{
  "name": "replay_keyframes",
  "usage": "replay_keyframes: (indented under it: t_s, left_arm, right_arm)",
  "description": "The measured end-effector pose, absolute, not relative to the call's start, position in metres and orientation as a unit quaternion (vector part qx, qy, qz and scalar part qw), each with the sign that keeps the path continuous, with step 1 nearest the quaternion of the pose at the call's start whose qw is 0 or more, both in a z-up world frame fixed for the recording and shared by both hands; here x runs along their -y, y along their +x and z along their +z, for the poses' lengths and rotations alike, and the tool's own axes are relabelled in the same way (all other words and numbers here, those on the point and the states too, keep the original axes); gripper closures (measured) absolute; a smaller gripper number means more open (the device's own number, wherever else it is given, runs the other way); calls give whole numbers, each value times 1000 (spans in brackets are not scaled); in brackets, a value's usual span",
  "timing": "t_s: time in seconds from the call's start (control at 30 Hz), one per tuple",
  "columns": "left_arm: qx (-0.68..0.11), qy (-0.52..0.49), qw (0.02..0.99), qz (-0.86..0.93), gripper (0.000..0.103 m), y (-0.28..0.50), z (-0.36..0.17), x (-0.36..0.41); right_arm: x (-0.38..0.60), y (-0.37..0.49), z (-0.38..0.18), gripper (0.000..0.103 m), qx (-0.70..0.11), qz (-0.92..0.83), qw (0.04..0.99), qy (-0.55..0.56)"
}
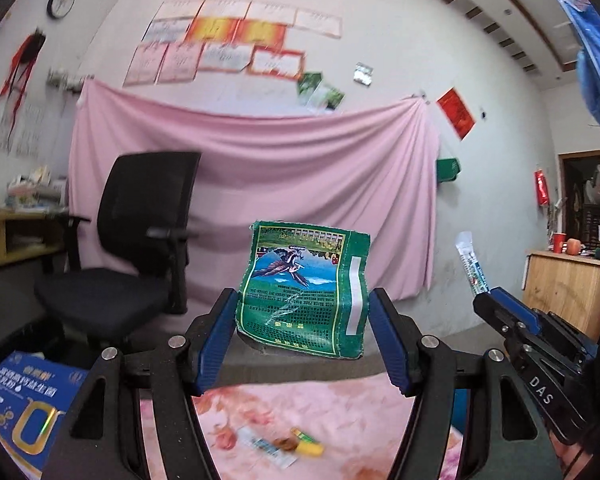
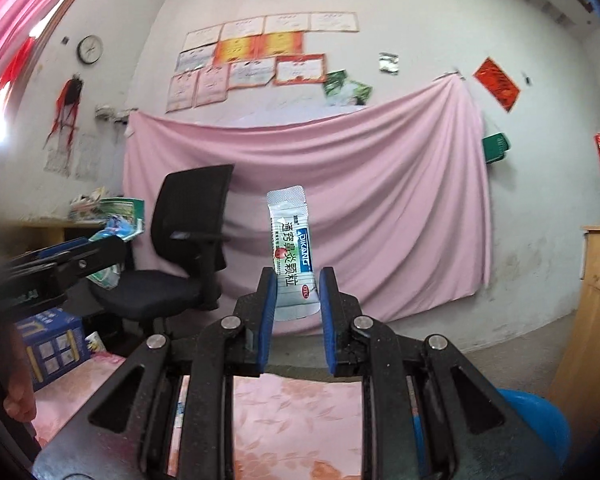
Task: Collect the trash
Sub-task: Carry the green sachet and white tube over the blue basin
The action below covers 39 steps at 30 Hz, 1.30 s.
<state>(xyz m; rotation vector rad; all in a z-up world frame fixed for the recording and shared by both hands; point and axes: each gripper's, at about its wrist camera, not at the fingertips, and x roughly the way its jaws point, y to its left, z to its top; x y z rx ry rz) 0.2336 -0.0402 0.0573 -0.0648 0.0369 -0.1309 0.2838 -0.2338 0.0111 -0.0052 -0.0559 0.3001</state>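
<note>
Pink sheet (image 1: 260,168) hangs across the white back wall, certificates (image 1: 236,40) and a clock (image 1: 61,1) above it. Black office chair (image 1: 140,232) stands in front of the sheet, left side. Pink floral cloth (image 2: 292,420) covers the surface below both grippers.

Left gripper (image 1: 302,312) raised off the cloth, blue pads clamped on a green packet (image 1: 306,292) with a bird print; packet stands roughly upright between the pads, crumpled. Below it on the cloth lie leftover scraps (image 1: 280,444): a white sachet, a yellow-green wrapper, a brown bit, all blurred. Blue box (image 1: 24,400) sits at lower left beside the cloth.

Right gripper (image 2: 298,292) also up in the air, pads pinching the lower end of a white sachet (image 2: 294,248) with blue and red print; sachet sticks up, tilted slightly. In the left wrist view the same gripper shows at right with the sachet poking up from its tips. Blue round thing (image 2: 540,416) at lower right, unclear what it is. Wooden cabinet (image 1: 568,280) at far right with a red cup (image 1: 559,242) on top.
</note>
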Motion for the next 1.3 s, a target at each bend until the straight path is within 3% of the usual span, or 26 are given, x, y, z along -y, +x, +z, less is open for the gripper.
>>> replay_keyframes:
  t_s: [0.37,0.73,1.0,1.3]
  left_arm:
    - [4,19,994,-111,43,220,42,106]
    - [-42,33,980,-191,43,258,30,189]
    - [-144,12,963,-227,43,298,5,241]
    - [-292,-15,920,-262,43,358,-8,271]
  right_arm:
    - [296,270,14,58,55,51,997,1]
    - [372,285,-6,58,-15,-25,998,52]
    - [403,323,-53,57,-156,-35,986,49]
    - [425,337,-79,57,-219,-34,972,81]
